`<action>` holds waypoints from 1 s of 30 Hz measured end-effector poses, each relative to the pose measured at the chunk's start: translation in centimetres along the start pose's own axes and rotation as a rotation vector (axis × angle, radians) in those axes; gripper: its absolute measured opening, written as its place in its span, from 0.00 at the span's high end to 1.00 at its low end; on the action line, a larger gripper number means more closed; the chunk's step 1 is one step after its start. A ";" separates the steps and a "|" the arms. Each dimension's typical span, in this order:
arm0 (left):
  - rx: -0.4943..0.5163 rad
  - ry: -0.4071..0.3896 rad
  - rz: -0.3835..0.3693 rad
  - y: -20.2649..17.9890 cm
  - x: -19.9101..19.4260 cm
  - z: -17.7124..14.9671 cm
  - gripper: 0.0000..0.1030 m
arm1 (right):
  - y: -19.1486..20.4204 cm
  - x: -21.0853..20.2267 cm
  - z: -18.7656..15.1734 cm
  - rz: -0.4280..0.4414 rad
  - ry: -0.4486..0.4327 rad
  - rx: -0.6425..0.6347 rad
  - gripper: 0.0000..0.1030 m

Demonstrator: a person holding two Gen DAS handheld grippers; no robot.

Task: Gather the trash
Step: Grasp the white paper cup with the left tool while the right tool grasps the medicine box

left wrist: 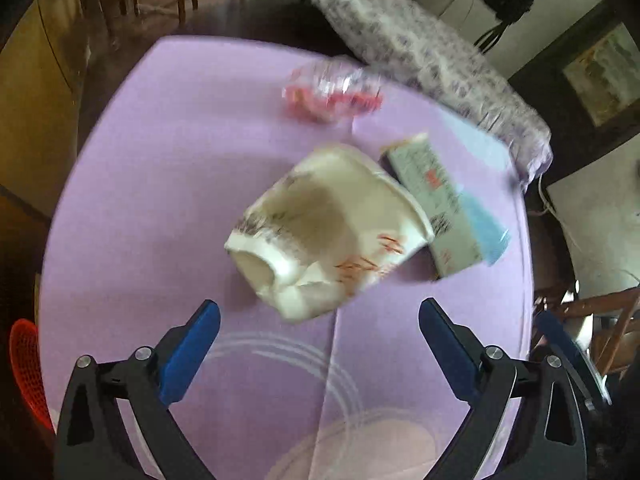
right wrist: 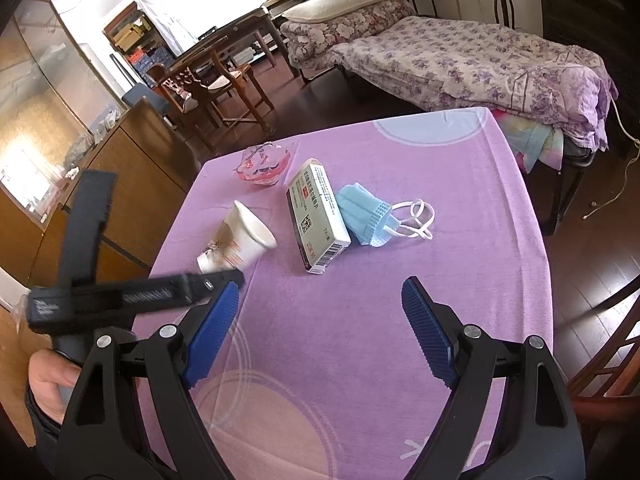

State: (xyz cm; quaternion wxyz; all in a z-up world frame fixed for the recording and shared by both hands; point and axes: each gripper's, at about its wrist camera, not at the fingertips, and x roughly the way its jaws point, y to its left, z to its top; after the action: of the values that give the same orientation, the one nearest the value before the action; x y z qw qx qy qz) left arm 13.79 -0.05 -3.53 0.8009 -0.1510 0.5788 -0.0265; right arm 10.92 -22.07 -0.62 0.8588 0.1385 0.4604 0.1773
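Observation:
A crumpled white paper cup (left wrist: 328, 228) lies on its side on the purple tablecloth (left wrist: 160, 200), just ahead of my open, empty left gripper (left wrist: 319, 312). It also shows in the right wrist view (right wrist: 240, 240). Beside it lie a green-white carton box (left wrist: 436, 200) (right wrist: 318, 216) and a blue face mask (right wrist: 368, 216) (left wrist: 486, 226). A clear plastic container with pink inside (left wrist: 332, 92) (right wrist: 264, 166) sits farther back. My right gripper (right wrist: 320, 296) is open and empty, above the near table. The left gripper's body (right wrist: 120, 296) reaches toward the cup.
A red mesh basket (left wrist: 28, 364) shows past the table's left edge. A bed with a floral quilt (right wrist: 480, 60) stands behind the table. A wooden cabinet (right wrist: 132, 168) is on the left and a wooden chair (right wrist: 600, 368) at the right.

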 end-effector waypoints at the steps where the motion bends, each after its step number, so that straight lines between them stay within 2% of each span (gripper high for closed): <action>1: 0.023 -0.035 0.023 -0.3 -0.5 0.3 0.06 | 0.0 0.0 0.0 -0.002 0.000 0.000 0.21; 4: 0.085 -0.063 0.064 -1.0 -0.7 1.1 0.06 | -0.1 0.2 0.1 -0.005 0.007 -0.001 0.21; 13: 0.323 -0.046 0.087 -3.4 0.3 1.4 0.06 | -0.3 0.7 0.2 -0.006 0.029 -0.007 0.21; 17: 0.499 -0.047 0.154 -4.6 1.7 1.4 0.06 | -0.6 0.6 0.2 -0.006 0.027 0.001 0.21; 20: 0.570 -0.028 0.195 -4.7 2.7 1.2 0.06 | -0.6 0.6 0.1 -0.007 0.030 0.001 0.21; 22: 0.603 -0.004 0.186 -4.8 3.6 1.2 0.06 | -0.5 0.7 0.1 -0.006 0.034 0.001 0.21; 25: 0.610 0.019 0.212 -4.9 4.8 1.5 0.06 | -0.3 0.9 0.1 -0.007 0.038 -0.005 0.21; 28: 0.604 0.017 0.198 -5.0 5.5 1.9 0.06 | -0.3 1.0 0.0 -0.010 0.043 -0.007 0.21; 29: 0.600 0.009 0.185 -5.0 5.5 1.9 0.14 | -0.3 1.0 0.0 -0.012 0.044 -0.005 0.21; 30: 0.584 0.007 0.161 -4.9 5.4 2.1 0.16 | -0.4 1.0 0.1 -0.013 0.043 -0.002 0.21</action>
State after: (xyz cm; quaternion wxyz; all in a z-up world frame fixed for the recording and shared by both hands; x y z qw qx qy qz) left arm 18.15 -5.44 -6.61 0.8080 0.1322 0.5596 -0.1288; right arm 11.54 -21.98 -1.47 0.8499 0.1306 0.4795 0.1752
